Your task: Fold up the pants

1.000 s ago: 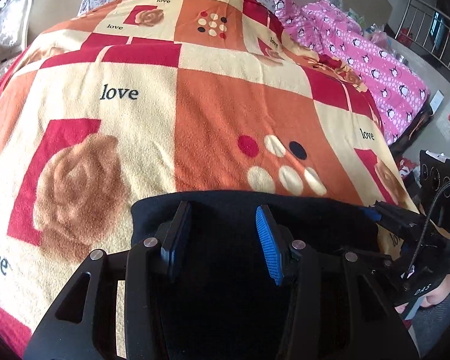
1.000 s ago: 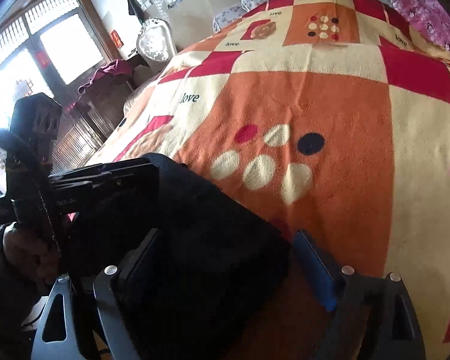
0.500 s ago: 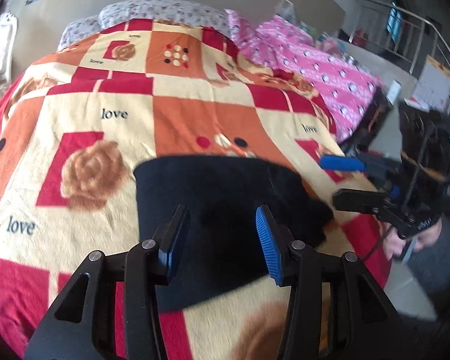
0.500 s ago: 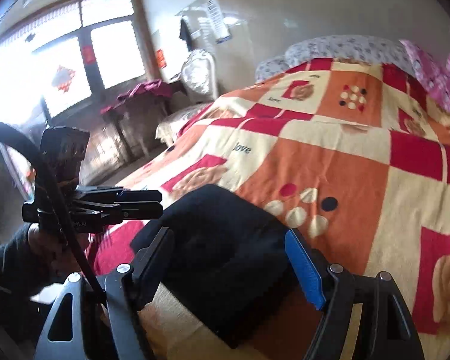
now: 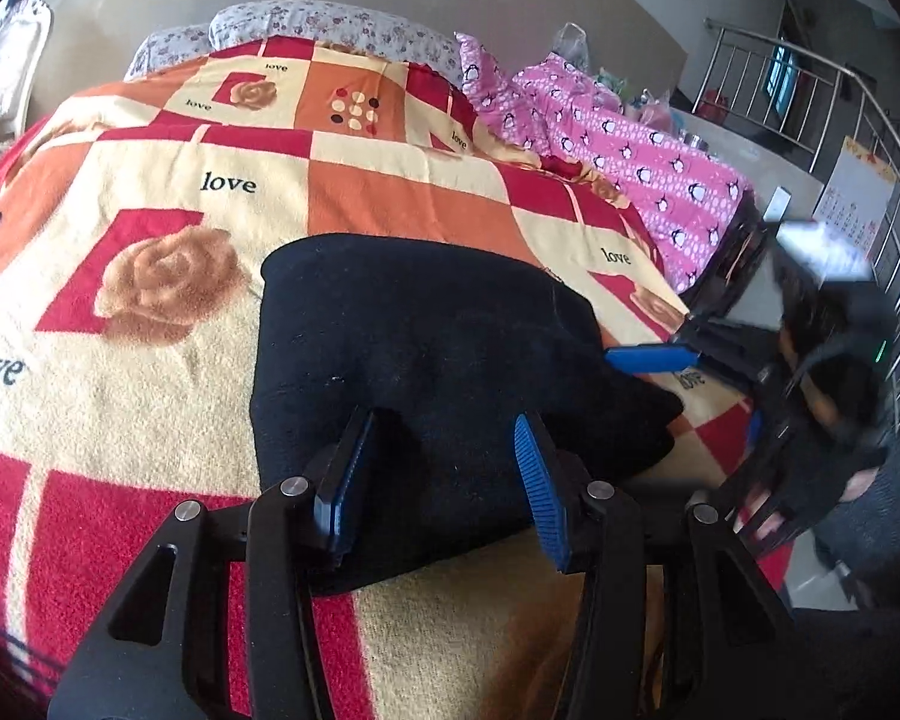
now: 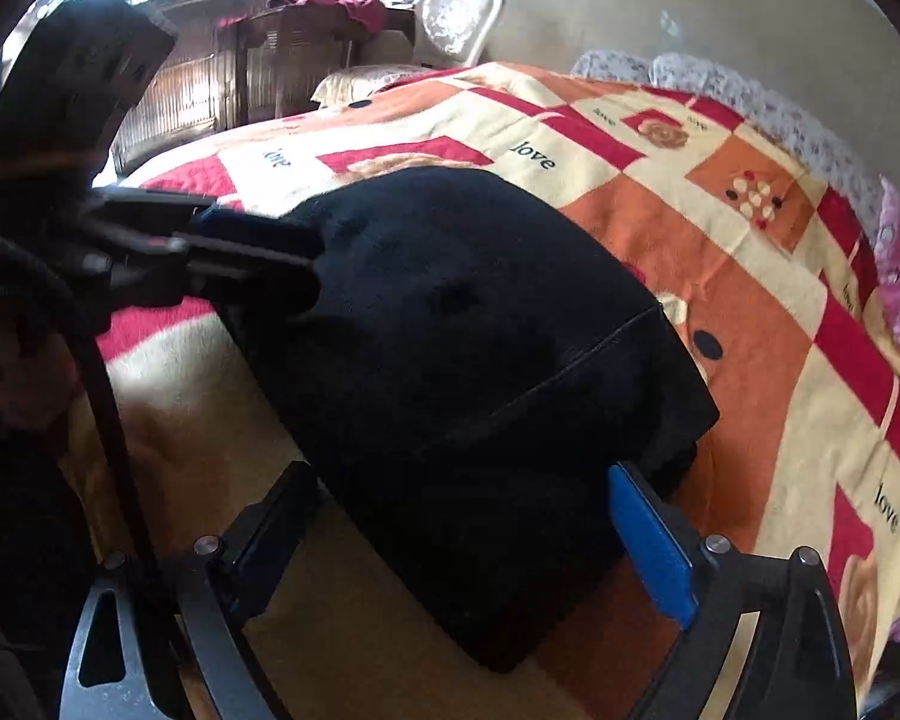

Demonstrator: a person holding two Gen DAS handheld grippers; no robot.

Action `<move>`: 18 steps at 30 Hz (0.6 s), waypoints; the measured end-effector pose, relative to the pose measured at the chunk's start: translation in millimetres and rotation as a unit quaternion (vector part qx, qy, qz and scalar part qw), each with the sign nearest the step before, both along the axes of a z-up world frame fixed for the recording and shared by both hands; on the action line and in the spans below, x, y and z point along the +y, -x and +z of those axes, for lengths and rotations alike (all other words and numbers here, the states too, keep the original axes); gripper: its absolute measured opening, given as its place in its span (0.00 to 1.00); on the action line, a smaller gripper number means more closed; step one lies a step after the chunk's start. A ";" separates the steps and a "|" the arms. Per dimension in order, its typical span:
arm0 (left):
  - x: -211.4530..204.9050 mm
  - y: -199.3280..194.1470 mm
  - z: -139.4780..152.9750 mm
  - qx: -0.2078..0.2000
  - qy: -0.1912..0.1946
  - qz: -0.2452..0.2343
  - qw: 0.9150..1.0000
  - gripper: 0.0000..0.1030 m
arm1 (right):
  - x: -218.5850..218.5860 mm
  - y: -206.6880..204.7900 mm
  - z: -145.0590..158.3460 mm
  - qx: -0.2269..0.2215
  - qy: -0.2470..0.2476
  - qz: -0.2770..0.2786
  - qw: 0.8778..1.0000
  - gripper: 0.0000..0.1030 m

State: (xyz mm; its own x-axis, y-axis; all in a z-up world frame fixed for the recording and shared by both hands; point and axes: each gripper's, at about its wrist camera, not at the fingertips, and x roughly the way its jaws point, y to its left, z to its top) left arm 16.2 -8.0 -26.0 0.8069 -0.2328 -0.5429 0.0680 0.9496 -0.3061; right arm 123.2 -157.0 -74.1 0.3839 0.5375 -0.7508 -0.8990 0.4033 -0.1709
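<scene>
The black pants [image 5: 426,360] lie folded into a thick rectangular stack on the patterned blanket [image 5: 150,210]; they also fill the middle of the right wrist view [image 6: 468,360]. My left gripper [image 5: 441,474] is open and empty, just above the stack's near edge. My right gripper [image 6: 468,528] is open and empty, its jaws spread around the stack's near corner. The right gripper also shows at the right of the left wrist view [image 5: 654,360], and the left gripper at the left of the right wrist view [image 6: 252,246], beside the stack.
The bed has floral pillows [image 5: 330,24] at its head and a pink penguin quilt [image 5: 630,144] along its right side. A metal railing [image 5: 840,96] stands beyond it. A white chair [image 6: 459,12] and a dark cabinet [image 6: 282,72] stand left of the bed.
Both grippers have pulled back from the pants and let them go; the folded stack now rests free on the blanket. The right gripper has swung round toward the stack's corner.
</scene>
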 end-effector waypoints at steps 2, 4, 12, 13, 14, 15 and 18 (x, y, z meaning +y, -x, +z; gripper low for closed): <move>-2.6 0.6 0.2 -0.005 -0.006 0.003 1.000 0.45 | -12.5 -7.2 15.9 0.029 -0.041 -0.004 0.999 0.75; -0.5 0.3 0.2 -0.007 0.004 0.003 1.000 0.46 | -24.1 -19.1 39.6 0.063 -0.104 -0.011 0.993 0.75; 6.3 2.6 0.4 -0.010 0.038 -0.004 0.999 0.47 | 3.1 -53.3 31.8 0.116 -0.105 -0.006 0.988 0.76; 6.6 2.8 0.4 -0.010 0.040 -0.005 0.999 0.47 | 8.1 -51.3 19.2 0.108 -0.079 -0.001 0.991 0.77; 6.7 3.1 0.4 -0.010 0.042 -0.005 0.999 0.47 | 6.9 -43.0 12.2 0.065 -0.082 0.012 0.994 0.78; 6.7 3.5 0.5 -0.011 0.043 -0.005 0.999 0.47 | 8.0 -41.1 12.2 0.059 -0.081 0.014 0.995 0.78; 7.3 4.5 0.2 -0.012 0.047 -0.005 0.999 0.47 | 14.5 -50.4 30.7 0.094 -0.082 -0.002 0.992 0.69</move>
State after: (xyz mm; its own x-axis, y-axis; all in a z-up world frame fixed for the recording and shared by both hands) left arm 11.7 -0.7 -25.8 0.8168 -0.2900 -0.4987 0.0857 0.9159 -0.3922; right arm 173.6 -142.4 -43.4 0.2477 0.6570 -0.7120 -0.9067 0.4161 0.0685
